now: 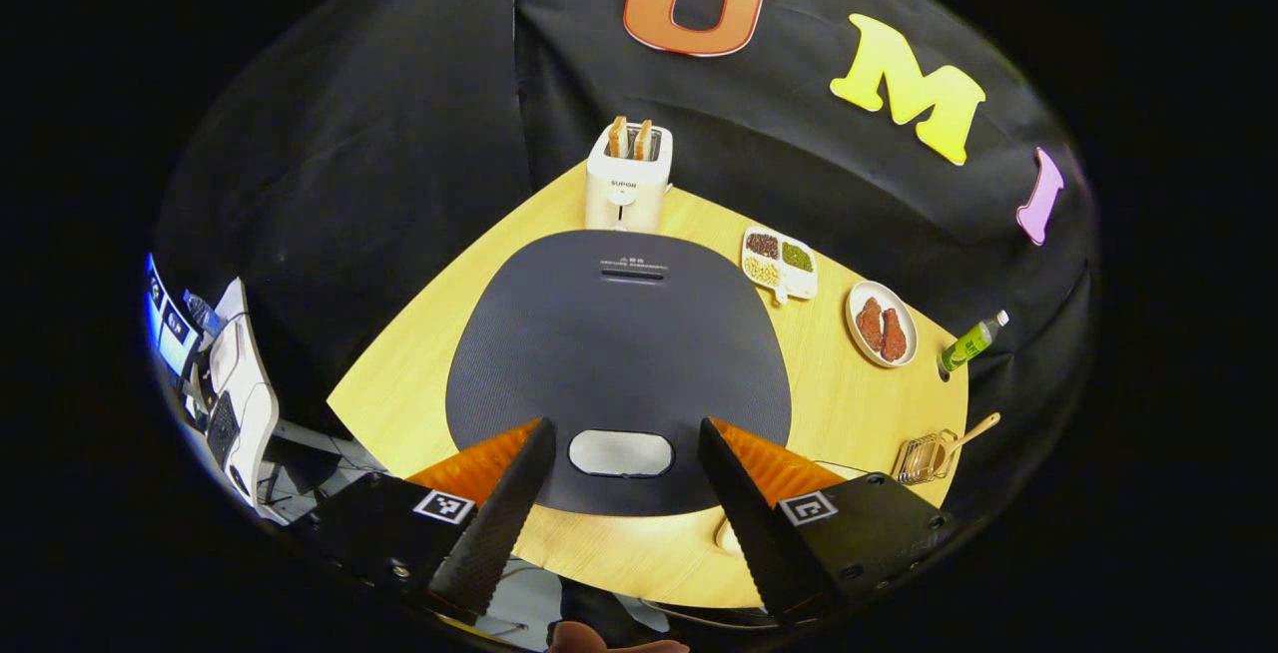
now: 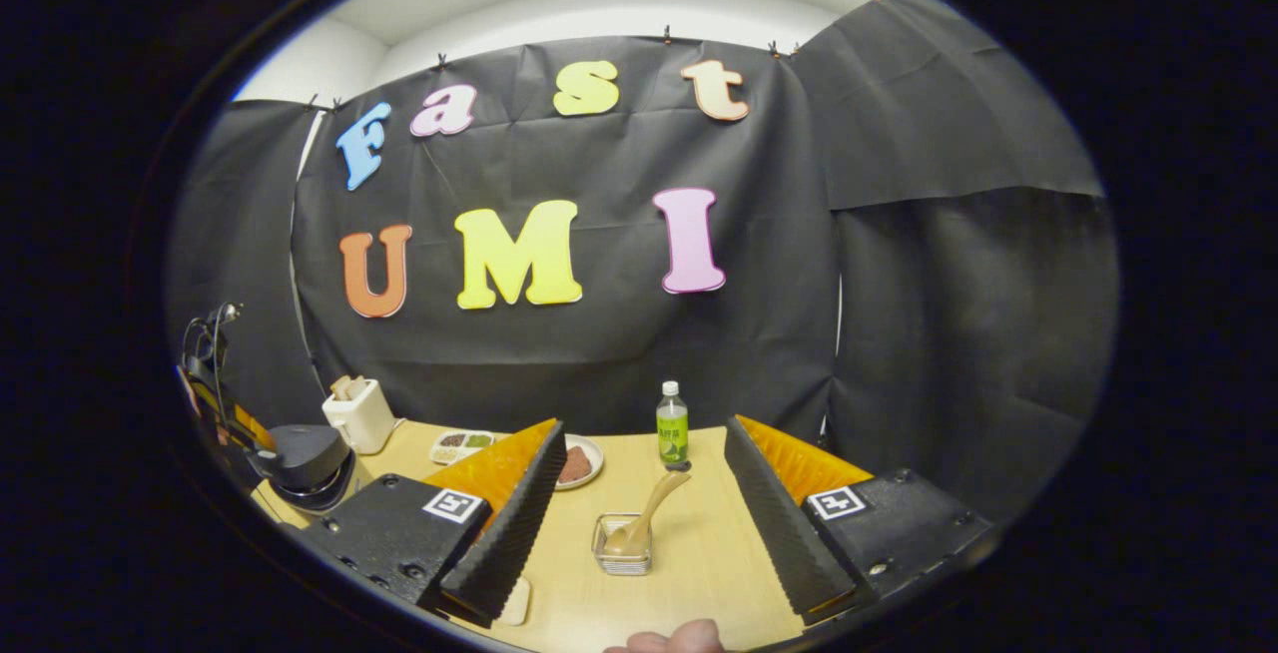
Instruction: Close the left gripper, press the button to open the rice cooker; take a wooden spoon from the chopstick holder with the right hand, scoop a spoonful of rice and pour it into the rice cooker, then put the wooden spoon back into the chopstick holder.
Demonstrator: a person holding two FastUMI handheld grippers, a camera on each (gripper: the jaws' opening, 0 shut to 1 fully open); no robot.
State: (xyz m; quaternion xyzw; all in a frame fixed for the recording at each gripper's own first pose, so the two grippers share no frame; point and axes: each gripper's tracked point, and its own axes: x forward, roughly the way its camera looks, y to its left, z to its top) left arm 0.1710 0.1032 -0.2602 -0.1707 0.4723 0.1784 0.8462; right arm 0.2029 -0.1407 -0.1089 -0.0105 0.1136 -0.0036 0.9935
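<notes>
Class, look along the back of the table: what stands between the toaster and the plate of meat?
In the left gripper view, a small divided dish of beans lies between the toaster and the plate of meat.

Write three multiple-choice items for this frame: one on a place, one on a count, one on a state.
1. Where is the wooden spoon?
A. in the holder
B. on the plate
C. in the cooker

2. How many bread slices stand in the toaster?
A. one
B. two
C. four

3. How is the rice cooker lid?
A. open
B. removed
C. closed

Answers: 1 A, the spoon's bowl sits in the wire holder. 2 B, two slices poke from the slots. 3 C, the lid lies flat, its button between the spread left tongs.
</notes>
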